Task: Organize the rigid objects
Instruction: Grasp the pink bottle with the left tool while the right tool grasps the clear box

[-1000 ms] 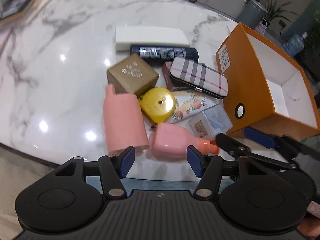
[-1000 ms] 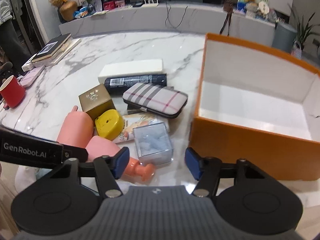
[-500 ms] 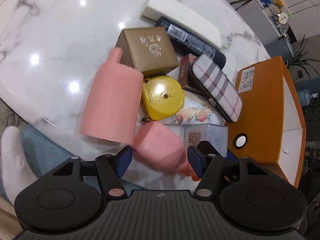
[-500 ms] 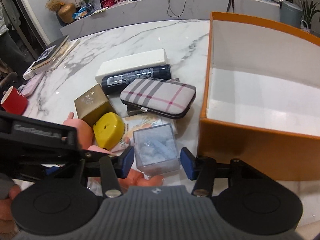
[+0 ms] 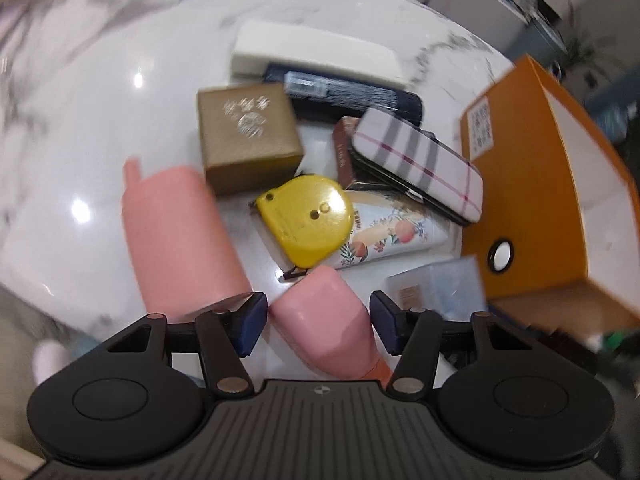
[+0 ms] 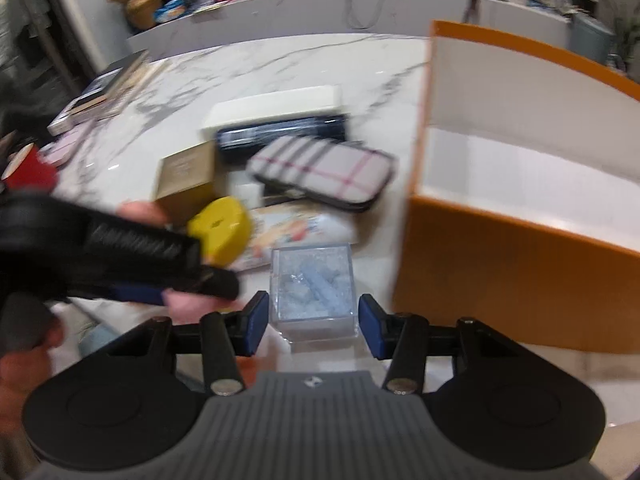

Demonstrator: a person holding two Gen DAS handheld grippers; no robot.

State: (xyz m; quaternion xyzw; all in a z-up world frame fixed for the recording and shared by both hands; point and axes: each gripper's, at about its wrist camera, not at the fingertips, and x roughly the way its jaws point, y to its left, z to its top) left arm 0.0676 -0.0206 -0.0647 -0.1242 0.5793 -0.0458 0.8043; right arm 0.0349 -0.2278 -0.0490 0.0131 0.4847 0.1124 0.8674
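Note:
A pile of objects lies on the marble table (image 5: 80, 92) beside an open orange box (image 5: 532, 184), which also shows in the right wrist view (image 6: 500, 256). My left gripper (image 5: 318, 326) is open around a small pink bottle (image 5: 324, 320) lying on its side, pads close to it. My right gripper (image 6: 308, 320) is open around a clear plastic box (image 6: 312, 280), pads apart from its sides. The left gripper also shows in the right wrist view (image 6: 120, 256). A larger pink bottle (image 5: 176, 232) lies to the left.
The pile holds a yellow tape measure (image 5: 306, 224), gold box (image 5: 248, 136), plaid case (image 5: 420, 168), floral pack (image 5: 392, 232), dark tube (image 5: 352, 92) and white box (image 5: 316, 52). A red cup (image 6: 30, 168) and books (image 6: 104, 88) sit far left.
My left gripper has moved down over the small pink bottle, which now lies between its pads. My right gripper has advanced so the clear box sits between its pads.

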